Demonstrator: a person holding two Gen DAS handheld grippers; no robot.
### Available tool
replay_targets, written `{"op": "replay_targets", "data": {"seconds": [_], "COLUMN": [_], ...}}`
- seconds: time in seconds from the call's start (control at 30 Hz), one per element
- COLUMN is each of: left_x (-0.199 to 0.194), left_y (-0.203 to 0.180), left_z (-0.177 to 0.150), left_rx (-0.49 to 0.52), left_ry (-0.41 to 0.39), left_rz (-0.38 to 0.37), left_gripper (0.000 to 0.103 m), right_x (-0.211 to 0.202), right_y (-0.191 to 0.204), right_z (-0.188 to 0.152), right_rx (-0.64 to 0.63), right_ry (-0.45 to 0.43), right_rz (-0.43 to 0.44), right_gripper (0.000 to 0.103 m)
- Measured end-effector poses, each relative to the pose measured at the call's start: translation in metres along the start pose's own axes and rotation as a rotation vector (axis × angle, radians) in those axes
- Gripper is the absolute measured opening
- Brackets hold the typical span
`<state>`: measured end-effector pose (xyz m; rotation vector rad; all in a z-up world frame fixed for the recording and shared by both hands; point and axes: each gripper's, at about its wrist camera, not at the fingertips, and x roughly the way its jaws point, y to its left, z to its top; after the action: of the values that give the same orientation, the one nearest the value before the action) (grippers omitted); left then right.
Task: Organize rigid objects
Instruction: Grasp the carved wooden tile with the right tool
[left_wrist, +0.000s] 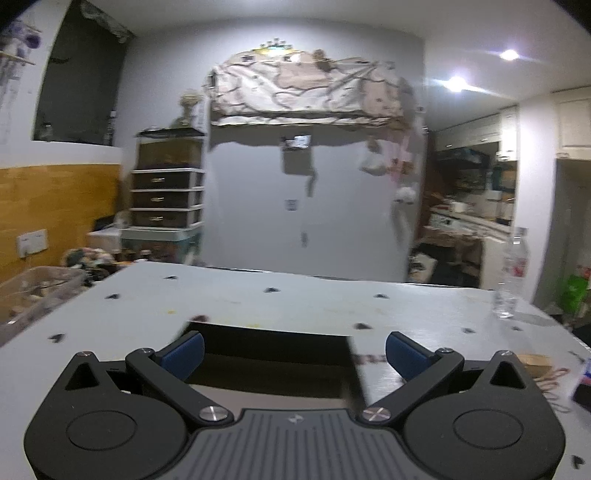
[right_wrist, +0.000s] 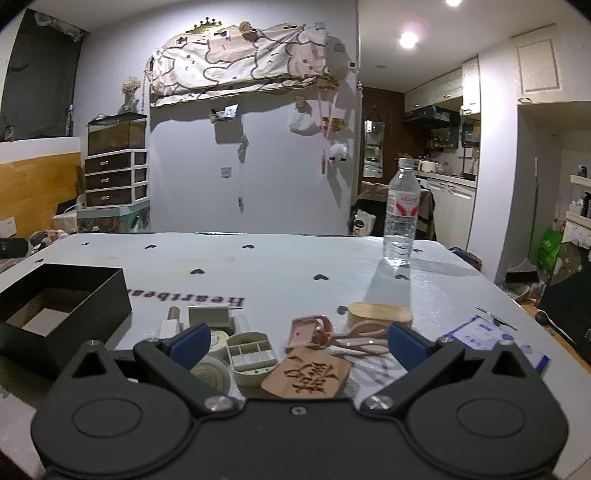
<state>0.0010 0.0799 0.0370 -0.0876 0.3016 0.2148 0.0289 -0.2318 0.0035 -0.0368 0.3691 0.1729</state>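
Your right gripper hangs just above the near edge of the table with its blue fingers spread wide and nothing between them, which suits a first pick: the clutter sits right under it. Between the fingers you can see a carved wooden plaque, a small beige divided tray, rolls of tape beside the left finger, pink scissors and an oval wooden box just behind them. The open black box stands to the left of that pile, close by, probably as the container for these pieces. Your left gripper is also spread wide and empty, hovering right over that same black box, seemingly ready to steady it. The water bottle stands upright well apart at the far side.
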Motion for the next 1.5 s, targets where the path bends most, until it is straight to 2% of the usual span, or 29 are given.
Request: {"op": "replay_targets", "data": {"seconds": [0.13, 0.27, 0.37, 0.47, 0.67, 0.83, 0.9, 0.93, 1.07, 1.2, 1.37, 1.5], "left_x": [0.003, 0.009, 0.013, 0.018, 0.031, 0.039, 0.042, 0.042, 0.046, 0.051, 0.059, 0.060], "left_y": [0.027, 0.050, 0.068, 0.083, 0.107, 0.113, 0.115, 0.118, 0.118, 0.114, 0.106, 0.105], "left_z": [0.005, 0.005, 0.004, 0.001, -0.005, -0.012, -0.015, -0.016, -0.017, -0.017, -0.019, -0.019], "left_rx": [-0.012, -0.022, -0.045, -0.068, -0.094, -0.103, -0.110, -0.118, -0.122, -0.117, -0.101, -0.092], "left_ry": [0.004, 0.030, 0.057, 0.094, 0.166, 0.215, 0.231, 0.238, 0.245, 0.254, 0.274, 0.278], "left_rz": [0.070, 0.158, 0.193, 0.226, 0.267, 0.269, 0.269, 0.261, 0.242, 0.220, 0.193, 0.208], "left_gripper": [0.103, 0.103, 0.101, 0.089, 0.065, 0.052, 0.046, 0.045, 0.040, 0.024, 0.017, 0.012], "right_x": [0.009, 0.025, 0.038, 0.052, 0.079, 0.095, 0.100, 0.101, 0.095, 0.081, 0.078, 0.088], "right_y": [0.005, 0.000, -0.004, -0.006, 0.003, 0.010, 0.010, 0.009, 0.002, -0.004, -0.008, -0.009], "right_z": [0.000, -0.003, -0.006, -0.012, -0.021, -0.025, -0.026, -0.027, -0.029, -0.033, -0.030, -0.025], "right_rx": [0.006, 0.046, 0.091, 0.128, 0.119, 0.098, 0.105, 0.109, 0.118, 0.124, 0.145, 0.162], "right_ry": [0.023, 0.083, 0.133, 0.185, 0.287, 0.332, 0.343, 0.347, 0.352, 0.372, 0.382, 0.376], "right_rz": [0.017, -0.009, -0.016, -0.021, -0.044, -0.085, -0.102, -0.112, -0.099, -0.106, -0.109, -0.131], "right_gripper": [0.103, 0.103, 0.097, 0.094, 0.086, 0.080, 0.072, 0.072, 0.071, 0.071, 0.072, 0.073]}}
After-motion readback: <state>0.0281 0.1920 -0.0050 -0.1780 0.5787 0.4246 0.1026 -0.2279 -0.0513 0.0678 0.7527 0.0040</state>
